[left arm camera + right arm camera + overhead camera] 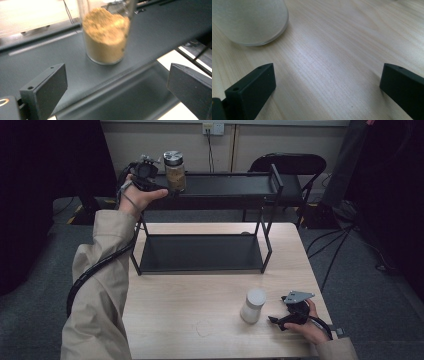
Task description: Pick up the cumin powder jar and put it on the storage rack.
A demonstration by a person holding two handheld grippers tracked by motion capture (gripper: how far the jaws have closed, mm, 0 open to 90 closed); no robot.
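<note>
A clear jar of tan powder (174,172) with a metal lid stands upright at the left end of the black rack's top shelf (230,185). My left gripper (161,184) is just left of it, open. In the left gripper view the jar (106,37) sits on the shelf beyond the jaws, and nothing is between the left gripper's (117,92) pads. A white frosted jar (253,305) stands on the wooden table (190,320) near the front right. My right gripper (274,321) lies just right of it, open. In the right gripper view, the white jar (249,20) is ahead of the right gripper (329,87), off to the left.
The rack's lower shelf (200,252) rests on the table's far half, bare, with thin black posts at its corners. A black chair (290,165) stands behind the rack. Cables (340,245) run over the floor at right.
</note>
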